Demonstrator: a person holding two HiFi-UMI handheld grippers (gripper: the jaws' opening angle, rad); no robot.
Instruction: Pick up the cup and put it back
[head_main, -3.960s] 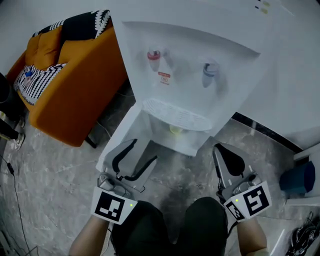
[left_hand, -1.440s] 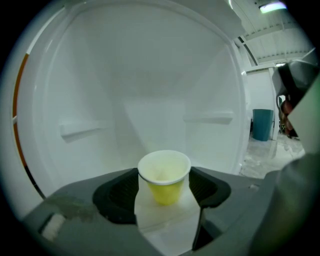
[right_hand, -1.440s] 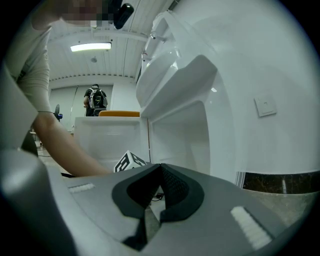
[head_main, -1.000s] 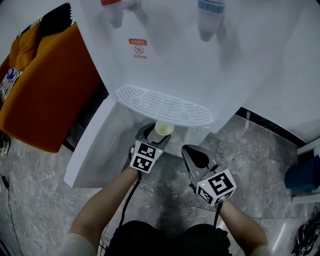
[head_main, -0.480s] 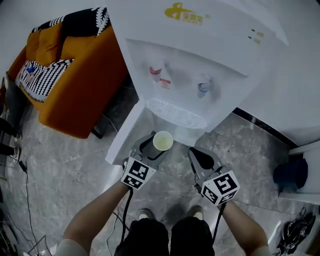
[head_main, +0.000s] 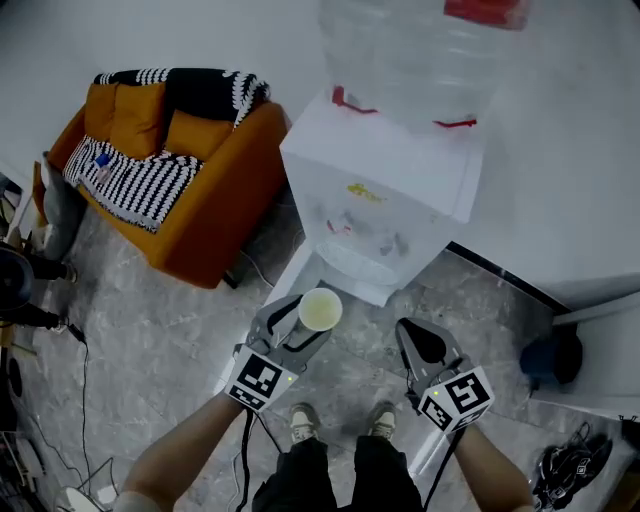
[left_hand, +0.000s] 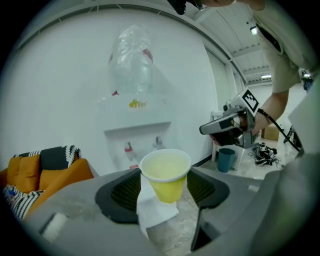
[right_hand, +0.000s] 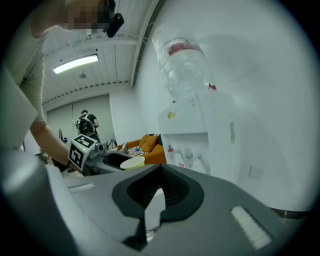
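Observation:
A yellow paper cup (head_main: 320, 308) stands upright between the jaws of my left gripper (head_main: 305, 322), which is shut on it below the rim. In the left gripper view the cup (left_hand: 166, 172) fills the middle, with both black pads against its sides. The cup hangs in the air in front of the white water dispenser (head_main: 385, 200). My right gripper (head_main: 421, 342) is beside it on the right, its jaws together and nothing in them. The right gripper view shows the cup (right_hand: 132, 162) off to the left.
A large water bottle (head_main: 410, 50) sits on top of the dispenser. An orange sofa (head_main: 170, 170) with a striped blanket stands to the left. A dark blue bin (head_main: 548, 358) is on the marble floor at the right. Cables lie on the floor at the left.
Both grippers have risen, and the cup has come up with the left one, out from under the dispenser's drip tray. The head view now takes in the whole dispenser and bottle.

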